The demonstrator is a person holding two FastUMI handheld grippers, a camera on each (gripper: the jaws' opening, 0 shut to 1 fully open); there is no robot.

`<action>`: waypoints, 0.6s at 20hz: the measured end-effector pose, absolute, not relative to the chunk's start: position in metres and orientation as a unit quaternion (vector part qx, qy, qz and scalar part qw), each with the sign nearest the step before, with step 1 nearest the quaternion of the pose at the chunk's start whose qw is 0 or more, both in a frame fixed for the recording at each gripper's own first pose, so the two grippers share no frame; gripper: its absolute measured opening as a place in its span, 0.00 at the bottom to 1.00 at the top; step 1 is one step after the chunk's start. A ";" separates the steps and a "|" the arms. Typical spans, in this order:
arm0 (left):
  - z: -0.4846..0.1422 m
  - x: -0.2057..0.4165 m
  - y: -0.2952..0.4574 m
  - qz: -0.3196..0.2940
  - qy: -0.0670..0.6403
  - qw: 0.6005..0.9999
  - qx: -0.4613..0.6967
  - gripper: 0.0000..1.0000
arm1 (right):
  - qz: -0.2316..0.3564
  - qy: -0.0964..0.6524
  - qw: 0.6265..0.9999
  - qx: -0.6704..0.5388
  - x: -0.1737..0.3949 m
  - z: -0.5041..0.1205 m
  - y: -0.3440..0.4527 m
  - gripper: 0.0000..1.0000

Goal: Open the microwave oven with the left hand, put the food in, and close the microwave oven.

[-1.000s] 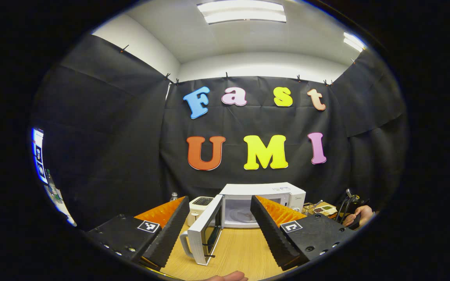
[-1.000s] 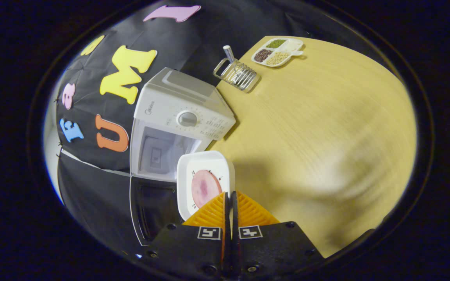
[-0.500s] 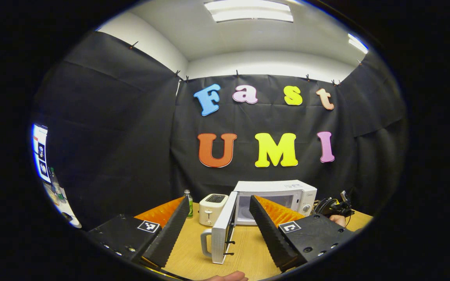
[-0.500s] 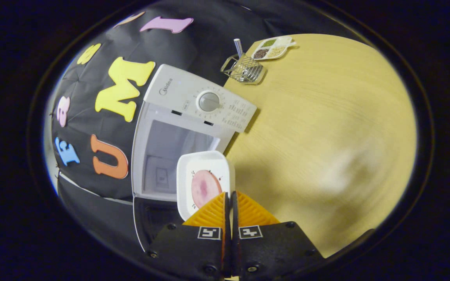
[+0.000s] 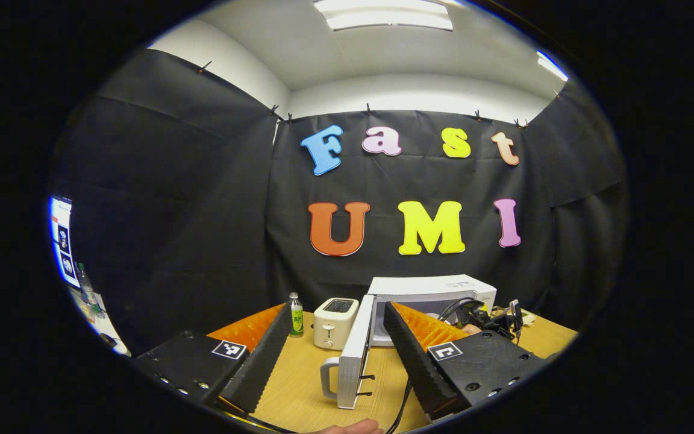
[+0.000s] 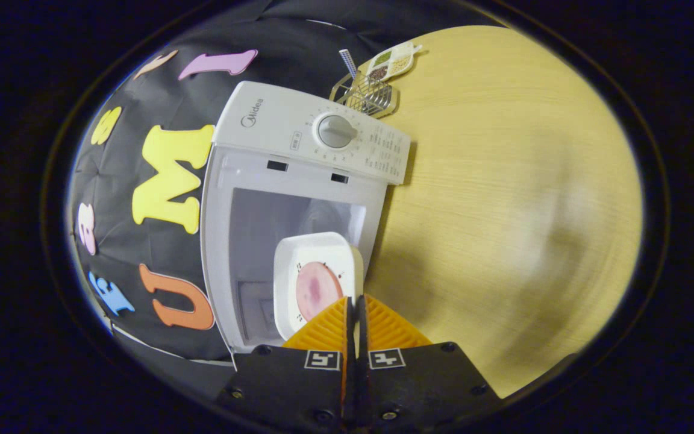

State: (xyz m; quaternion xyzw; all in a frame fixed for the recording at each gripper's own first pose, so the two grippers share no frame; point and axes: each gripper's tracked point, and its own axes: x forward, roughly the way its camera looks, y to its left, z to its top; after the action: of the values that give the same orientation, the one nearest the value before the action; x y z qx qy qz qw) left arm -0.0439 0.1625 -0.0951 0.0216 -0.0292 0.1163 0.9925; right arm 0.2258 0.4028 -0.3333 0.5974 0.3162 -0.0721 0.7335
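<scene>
The white microwave [image 5: 437,286] stands at the back of the table with its door [image 5: 354,355] swung wide, seen nearly edge-on. My left gripper [image 5: 338,307] hovers open in front of that door, holding nothing. In the right gripper view the microwave's cavity [image 6: 275,217] gapes straight ahead. My right gripper [image 6: 353,299] is shut on the near rim of a white dish [image 6: 317,240] that carries a pink slice of food [image 6: 314,290]. The dish's far end hangs at the cavity's mouth. The right gripper [image 5: 485,316] with its cables also appears by the oven front in the left gripper view.
A white toaster [image 5: 336,322] and a small green bottle [image 5: 294,314] stand left of the microwave. A wire rack [image 6: 366,97] and a sectioned plate of grains [image 6: 390,59] sit on the wooden table [image 6: 503,199] beyond the microwave's control panel [image 6: 359,141].
The right gripper has carried the dish closer to the microwave, up to the open cavity. The left gripper has shifted, so the door now looks edge-on, and stayed open.
</scene>
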 end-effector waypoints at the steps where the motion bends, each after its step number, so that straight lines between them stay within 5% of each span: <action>1: -0.096 -0.040 0.162 0.116 -0.030 0.993 0.020 0.93 | -0.082 0.309 0.736 0.596 0.236 -0.336 0.404 0.04; 12: -0.119 -0.013 0.165 0.120 -0.007 0.992 0.031 0.94 | -0.131 0.299 0.748 0.577 0.328 -0.363 0.440 0.06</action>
State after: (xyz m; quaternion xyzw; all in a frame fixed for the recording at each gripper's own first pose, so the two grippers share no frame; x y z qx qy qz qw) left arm -0.0126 0.1654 -0.1187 0.0314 -0.0069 0.1200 0.9923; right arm 0.3281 0.4399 -0.3627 0.5775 0.2992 -0.1311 0.7482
